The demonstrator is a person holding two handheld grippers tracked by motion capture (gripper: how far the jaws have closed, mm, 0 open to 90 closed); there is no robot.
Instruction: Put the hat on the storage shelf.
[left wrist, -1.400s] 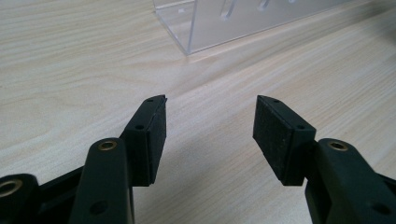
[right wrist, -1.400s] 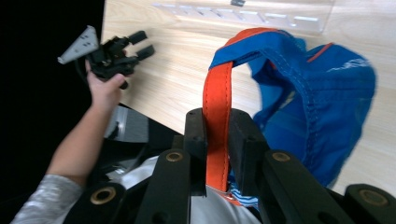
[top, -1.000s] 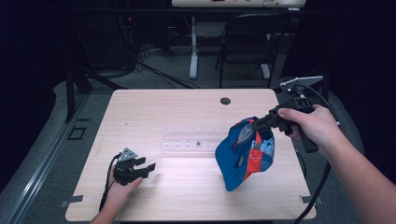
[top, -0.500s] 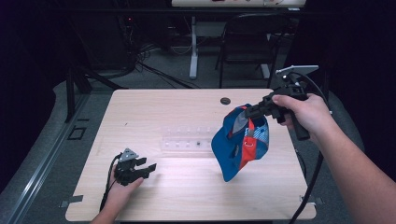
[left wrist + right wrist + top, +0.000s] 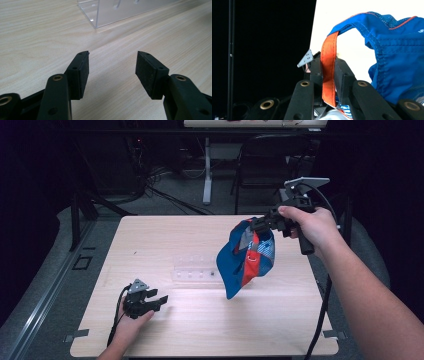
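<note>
Right tool (image 5: 261, 223) clamped on orange strap (image 5: 327, 75), has lifted blue bag (image 5: 247, 260) higher above clear rack (image 5: 196, 273); left tool (image 5: 159, 301) open, empty, idle near rack.

Bag (image 5: 247, 257): mostly bright blue fabric; red/orange stripe down the middle; grey + white patches near top; small white round mark on the red. Strap (image 5: 328, 72) in right gripper view: orange, w/ matching stitching; blue mesh edge piped in orange-red.

Right gripper (image 5: 260, 224): black, grey plate on top. Left gripper (image 5: 159, 300): black, grey plate; jaws matte black w/ brass-coloured rivets.

Table (image 5: 150, 235): pale wood grain, light beige. Clear holder (image 5: 195, 274): transparent, colourless. Small dark round spot (image 5: 240, 219) at far edge. Floor grey; background near black.
</note>
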